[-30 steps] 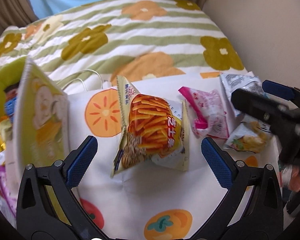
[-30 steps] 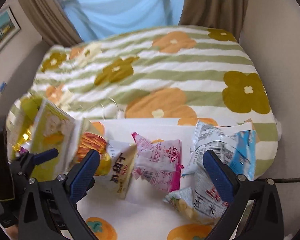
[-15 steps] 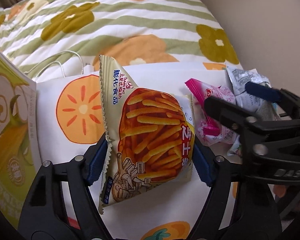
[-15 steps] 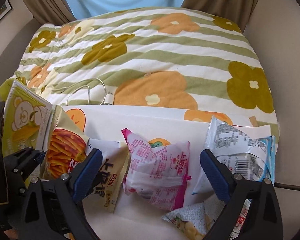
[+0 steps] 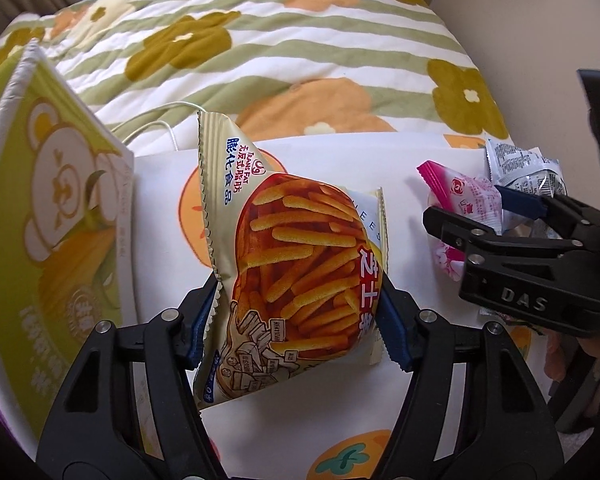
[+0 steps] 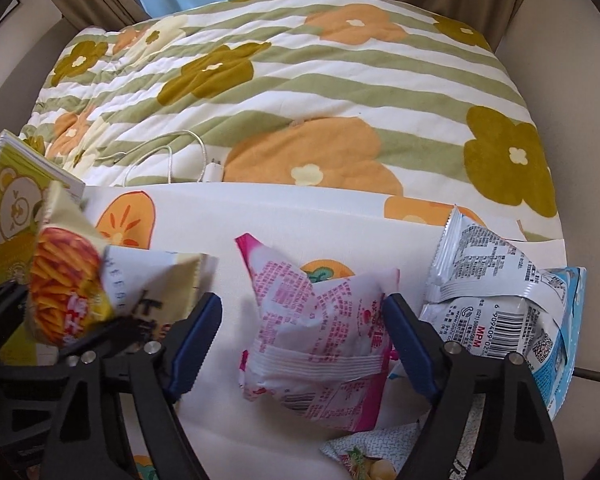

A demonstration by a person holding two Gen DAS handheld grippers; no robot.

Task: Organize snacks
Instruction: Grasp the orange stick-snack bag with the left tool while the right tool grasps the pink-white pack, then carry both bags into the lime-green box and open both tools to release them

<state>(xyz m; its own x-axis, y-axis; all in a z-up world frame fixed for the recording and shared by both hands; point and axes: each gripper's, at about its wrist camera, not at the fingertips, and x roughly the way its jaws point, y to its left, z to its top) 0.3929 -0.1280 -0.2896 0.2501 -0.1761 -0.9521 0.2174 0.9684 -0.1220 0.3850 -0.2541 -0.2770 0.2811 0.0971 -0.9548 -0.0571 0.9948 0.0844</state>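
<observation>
Snacks (image 6: 316, 328) on persimmon-print cloth (image 6: 228, 216) beside floral striped quilt (image 6: 300, 92)

Left gripper (image 5: 300, 316): pointed steeply downward, jaws closing, both blue pads against the sides of a cheese-stick snack bag (image 5: 300, 268). Right gripper (image 6: 302, 336): likewise angled down, jaws closing, a pink snack packet (image 6: 320, 344) between them, left pad clear of it.

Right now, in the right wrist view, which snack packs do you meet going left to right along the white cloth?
Green bear pack → cheese-stick bag → pink-and-white pack, between the closing right gripper → silver-and-blue pack.
</observation>
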